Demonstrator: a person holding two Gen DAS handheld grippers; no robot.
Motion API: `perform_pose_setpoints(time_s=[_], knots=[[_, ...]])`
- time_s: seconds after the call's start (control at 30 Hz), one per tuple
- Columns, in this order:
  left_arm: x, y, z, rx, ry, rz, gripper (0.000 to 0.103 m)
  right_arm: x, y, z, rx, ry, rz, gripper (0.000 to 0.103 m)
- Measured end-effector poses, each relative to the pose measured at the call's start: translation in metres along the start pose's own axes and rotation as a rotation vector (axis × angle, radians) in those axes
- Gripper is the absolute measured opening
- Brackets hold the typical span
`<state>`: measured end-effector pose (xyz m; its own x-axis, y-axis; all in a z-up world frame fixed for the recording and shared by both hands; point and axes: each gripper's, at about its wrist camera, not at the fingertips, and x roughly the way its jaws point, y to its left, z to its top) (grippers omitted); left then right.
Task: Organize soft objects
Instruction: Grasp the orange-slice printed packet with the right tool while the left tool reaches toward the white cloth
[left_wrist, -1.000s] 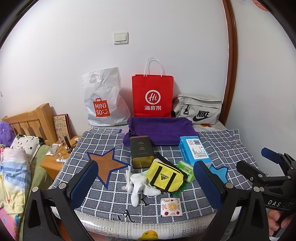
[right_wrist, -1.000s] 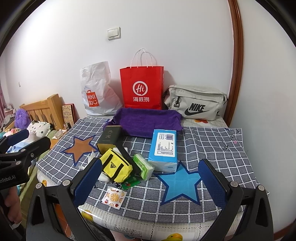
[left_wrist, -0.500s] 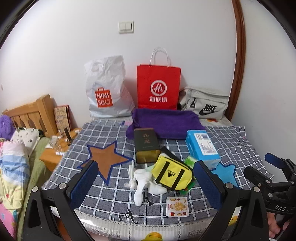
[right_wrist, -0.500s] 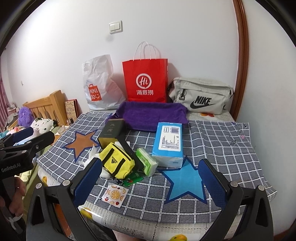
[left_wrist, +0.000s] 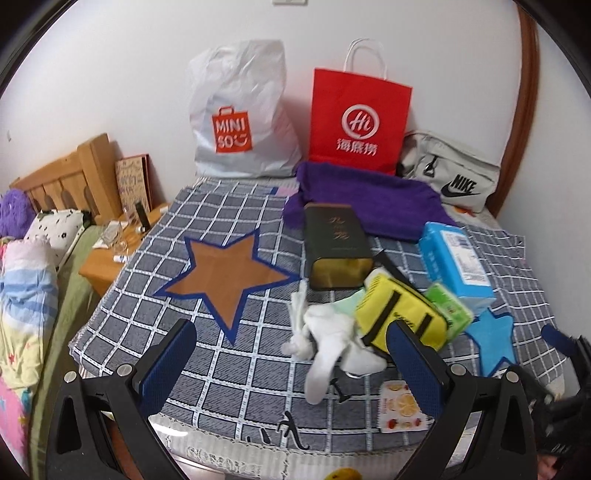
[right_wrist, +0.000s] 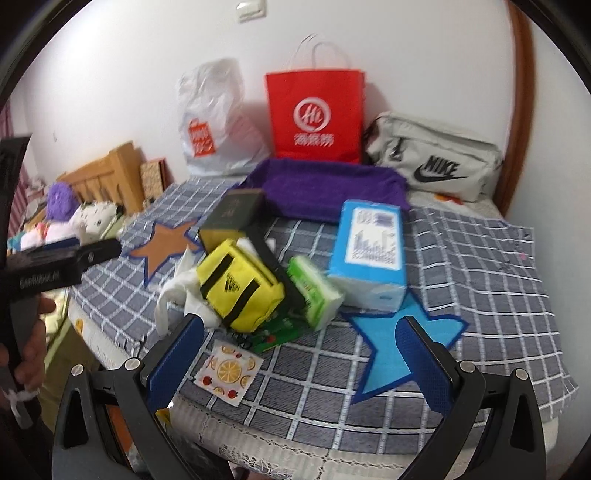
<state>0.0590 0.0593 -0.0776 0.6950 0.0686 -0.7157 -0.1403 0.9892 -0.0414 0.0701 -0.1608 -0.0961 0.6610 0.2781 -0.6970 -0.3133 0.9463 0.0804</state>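
Note:
A pile lies on the checked cloth (left_wrist: 207, 229): white socks (left_wrist: 328, 339), a yellow pouch (left_wrist: 400, 314), a green tissue pack (left_wrist: 448, 306), a blue tissue box (left_wrist: 456, 258) and a dark tin (left_wrist: 336, 243). A purple towel (left_wrist: 369, 199) lies behind. My left gripper (left_wrist: 291, 365) is open and empty, just in front of the socks. My right gripper (right_wrist: 299, 358) is open and empty, above the table's front edge, near the yellow pouch (right_wrist: 240, 280), the green pack (right_wrist: 314, 291) and the blue box (right_wrist: 369, 251).
A white Miniso bag (left_wrist: 240, 110), a red paper bag (left_wrist: 358, 118) and a grey Nike bag (left_wrist: 450, 177) stand against the back wall. A fruit-print sachet (right_wrist: 229, 369) lies at the front edge. A bed and a wooden nightstand (left_wrist: 107, 262) are on the left.
Both grippers have moved forward and down towards the pile; the objects look larger and closer. Both stay open. Nothing on the table has moved.

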Motion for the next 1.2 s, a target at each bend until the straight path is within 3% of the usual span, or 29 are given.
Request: perform_pose_setpoints(time_s=[0.23, 0.57, 0.83, 1.0, 1.13, 1.2], knots=[[0.031, 0.015, -0.002, -0.037, 0.047, 0.012, 0.103, 0.055, 0.018, -0.022, -0.001, 0.128, 0.079, 0.102], [0.061, 0.027, -0.01, -0.065, 0.091, -0.028, 0.103, 0.105, 0.047, -0.052, -0.015, 0.26, 0.111, 0.102], [0.071, 0.037, -0.014, -0.079, 0.102, -0.064, 0.103, 0.109, 0.069, -0.063, 0.028, 0.185, -0.05, 0.103], [0.075, 0.041, -0.015, -0.07, 0.108, -0.078, 0.103, 0.106, 0.073, -0.067, 0.021, 0.154, -0.083, 0.101], [0.079, 0.039, -0.015, -0.065, 0.117, -0.101, 0.103, 0.099, 0.069, -0.067, 0.006, 0.133, -0.08, 0.084], [0.081, 0.038, -0.016, -0.065, 0.123, -0.104, 0.103, 0.094, 0.065, -0.067, 0.0, 0.124, -0.076, 0.069]])
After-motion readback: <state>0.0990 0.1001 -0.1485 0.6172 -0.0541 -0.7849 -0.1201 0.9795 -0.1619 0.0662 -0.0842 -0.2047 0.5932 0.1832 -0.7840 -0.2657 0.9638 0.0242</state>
